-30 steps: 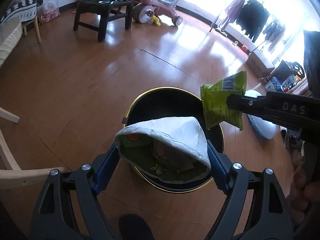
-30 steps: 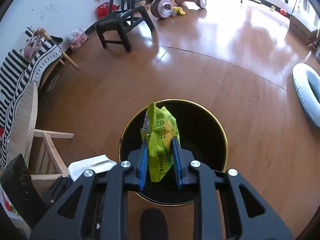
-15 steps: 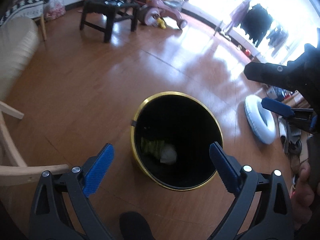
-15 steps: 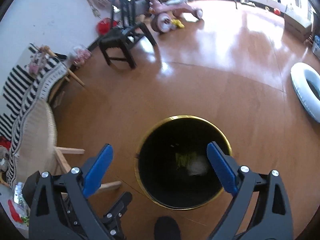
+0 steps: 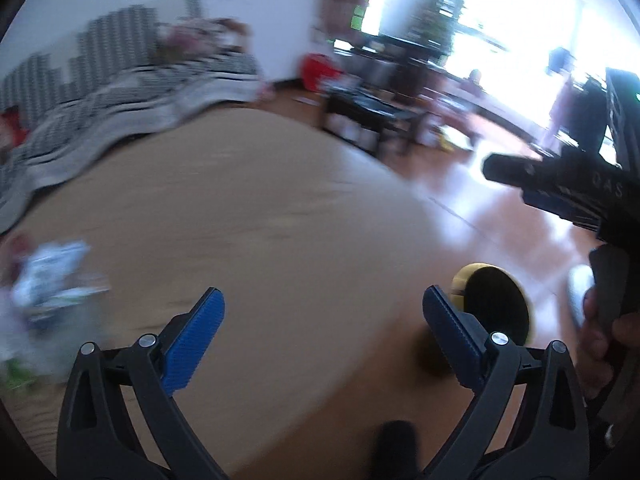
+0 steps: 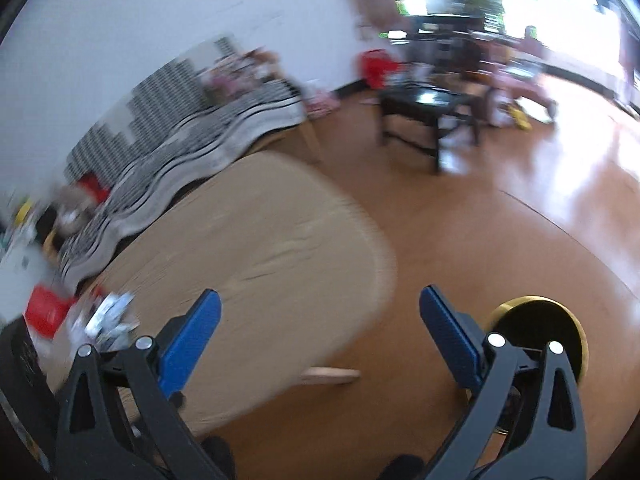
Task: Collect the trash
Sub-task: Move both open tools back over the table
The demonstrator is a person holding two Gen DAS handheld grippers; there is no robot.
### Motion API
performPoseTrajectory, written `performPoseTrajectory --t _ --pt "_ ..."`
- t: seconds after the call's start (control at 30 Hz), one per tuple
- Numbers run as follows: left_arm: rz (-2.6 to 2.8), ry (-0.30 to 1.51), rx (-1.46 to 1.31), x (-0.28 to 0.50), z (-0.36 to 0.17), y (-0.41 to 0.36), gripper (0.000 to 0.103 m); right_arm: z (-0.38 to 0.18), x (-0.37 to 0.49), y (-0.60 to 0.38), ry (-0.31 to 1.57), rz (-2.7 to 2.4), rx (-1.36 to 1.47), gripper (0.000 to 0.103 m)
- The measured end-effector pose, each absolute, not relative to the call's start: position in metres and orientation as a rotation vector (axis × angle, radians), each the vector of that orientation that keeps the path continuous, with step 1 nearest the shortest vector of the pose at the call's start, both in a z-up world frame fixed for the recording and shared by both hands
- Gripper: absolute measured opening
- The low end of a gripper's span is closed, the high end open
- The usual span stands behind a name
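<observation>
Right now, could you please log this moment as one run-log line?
left gripper: open | right gripper: open | bin: on floor | table: wrappers remain

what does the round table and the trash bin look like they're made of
Table: probably light wood or veneer; matt tan top with faint grain lines, though motion blur leaves it open. Trash bin: looks like metal; shiny gold rim around a black inside, which could be a liner.
</observation>
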State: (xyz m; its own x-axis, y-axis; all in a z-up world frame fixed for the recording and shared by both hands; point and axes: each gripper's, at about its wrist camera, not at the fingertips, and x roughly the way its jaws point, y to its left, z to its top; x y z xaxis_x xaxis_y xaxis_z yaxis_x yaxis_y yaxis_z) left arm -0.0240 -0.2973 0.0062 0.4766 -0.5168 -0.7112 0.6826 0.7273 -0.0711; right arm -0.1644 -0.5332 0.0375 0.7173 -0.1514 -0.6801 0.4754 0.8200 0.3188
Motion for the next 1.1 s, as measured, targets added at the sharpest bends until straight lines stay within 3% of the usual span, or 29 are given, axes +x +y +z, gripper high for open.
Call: performPoseTrajectory --t 0.27,0.53,0.73,1.1 --pt "-0.411 0.791 0.065 0.035 0.021 -0.123 0.096 0.045 -0.053 -0.399 0.754 -0.116 0.353 0.096" --pt "-0.139 0.819 -0.032 0.065 0.004 0.033 0.096 0.031 0.004 -0.286 0.813 0.055 0.208 0.096" --pt "-0.061 0.877 -0.001 0.101 -0.025 0.09 0.096 0.001 0.026 -0.243 0.887 0.103 0.122 0.096" --pt "-0.123 0.913 0.056 0.135 -0.061 0.102 0.096 -0.047 0.041 -0.197 0.965 0.137 -0.005 0.096"
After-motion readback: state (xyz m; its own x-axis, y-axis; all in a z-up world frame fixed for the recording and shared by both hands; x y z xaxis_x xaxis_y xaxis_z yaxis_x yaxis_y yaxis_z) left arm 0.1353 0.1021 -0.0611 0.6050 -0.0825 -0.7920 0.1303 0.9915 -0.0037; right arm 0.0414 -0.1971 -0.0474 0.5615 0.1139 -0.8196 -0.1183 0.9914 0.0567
